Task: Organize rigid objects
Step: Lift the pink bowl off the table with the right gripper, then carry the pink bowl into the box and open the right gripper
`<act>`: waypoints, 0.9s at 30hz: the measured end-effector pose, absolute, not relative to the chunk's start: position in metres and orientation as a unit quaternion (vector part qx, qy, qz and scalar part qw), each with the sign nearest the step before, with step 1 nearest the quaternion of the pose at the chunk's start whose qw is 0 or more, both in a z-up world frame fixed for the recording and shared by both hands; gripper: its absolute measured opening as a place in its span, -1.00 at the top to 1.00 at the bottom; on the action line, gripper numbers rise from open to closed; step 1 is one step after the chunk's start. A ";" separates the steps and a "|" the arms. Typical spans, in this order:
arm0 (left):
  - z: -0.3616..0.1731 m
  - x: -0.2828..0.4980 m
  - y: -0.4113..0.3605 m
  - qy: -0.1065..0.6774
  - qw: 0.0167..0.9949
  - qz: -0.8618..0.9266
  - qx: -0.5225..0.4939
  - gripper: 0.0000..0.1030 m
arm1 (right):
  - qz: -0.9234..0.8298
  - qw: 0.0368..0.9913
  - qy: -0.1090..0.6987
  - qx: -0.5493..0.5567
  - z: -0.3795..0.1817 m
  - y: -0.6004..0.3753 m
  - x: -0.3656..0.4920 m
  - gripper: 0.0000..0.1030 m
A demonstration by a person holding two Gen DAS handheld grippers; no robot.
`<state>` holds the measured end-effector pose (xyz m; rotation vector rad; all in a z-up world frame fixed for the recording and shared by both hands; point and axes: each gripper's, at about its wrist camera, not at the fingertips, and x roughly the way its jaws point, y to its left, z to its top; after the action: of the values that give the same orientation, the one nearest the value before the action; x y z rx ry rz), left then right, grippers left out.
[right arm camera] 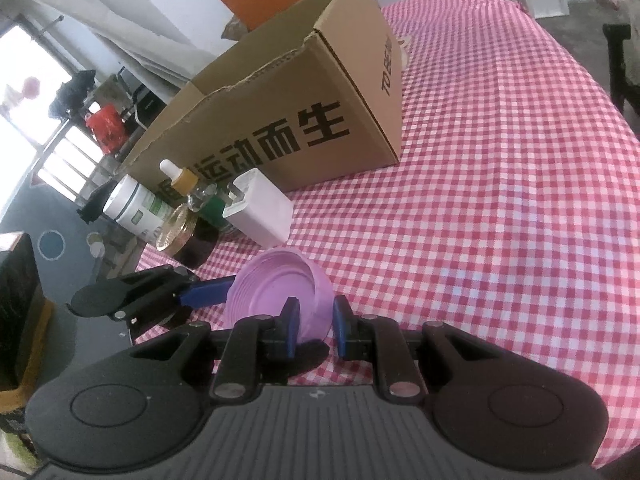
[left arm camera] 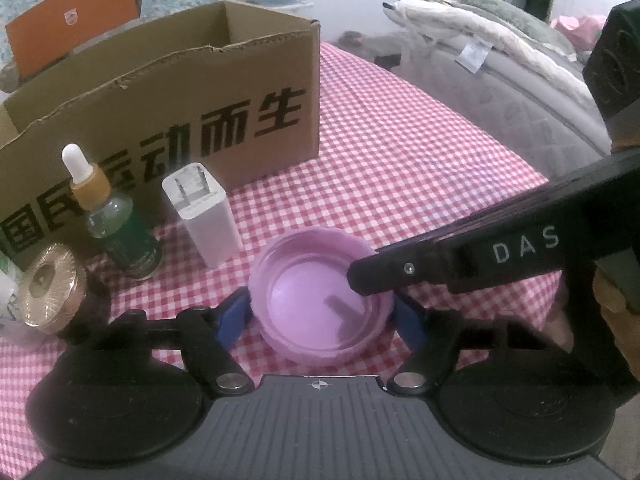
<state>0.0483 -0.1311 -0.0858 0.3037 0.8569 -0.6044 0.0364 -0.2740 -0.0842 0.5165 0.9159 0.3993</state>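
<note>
A: Since the pink lid (left arm camera: 320, 300) is sitting open side up on the checked cloth (left arm camera: 420, 152), the left gripper (left arm camera: 320, 312) is closing across its sides; looks light and stiff.
B: The right gripper (right arm camera: 314, 330) is pinching its rim (right arm camera: 324, 300), narrow; thin plastic is probably slipping easily.

Right gripper (left arm camera: 362, 276) finger overlaps purple lid's (left arm camera: 316, 300) far rim, its contact unclear; white canister (left arm camera: 6, 300) cut by left-wrist frame edge; cardboard box (right arm camera: 280, 120) interior hidden; canister label unreadable.
</note>
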 end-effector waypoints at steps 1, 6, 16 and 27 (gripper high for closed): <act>-0.086 0.048 -0.131 0.406 0.855 -0.286 0.146 -0.43 | 0.190 0.847 0.433 0.243 -0.084 -0.274 0.037 0.62; -0.084 0.045 -0.136 0.398 0.856 -0.283 0.167 -0.43 | 0.196 0.848 0.434 0.233 -0.084 -0.272 0.039 0.62; -0.083 0.039 -0.137 0.387 0.863 -0.271 0.180 -0.43 | 0.214 0.838 0.422 0.273 -0.091 -0.284 0.037 0.62; -0.048 0.012 -0.131 0.328 0.886 -0.261 0.198 -0.43 | 0.209 0.856 0.386 0.273 -0.057 -0.277 0.011 0.60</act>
<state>0.0116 -0.1312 -0.0481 0.4115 0.6815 -0.5423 0.0110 -0.2766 -0.0567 0.5749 0.8120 0.4402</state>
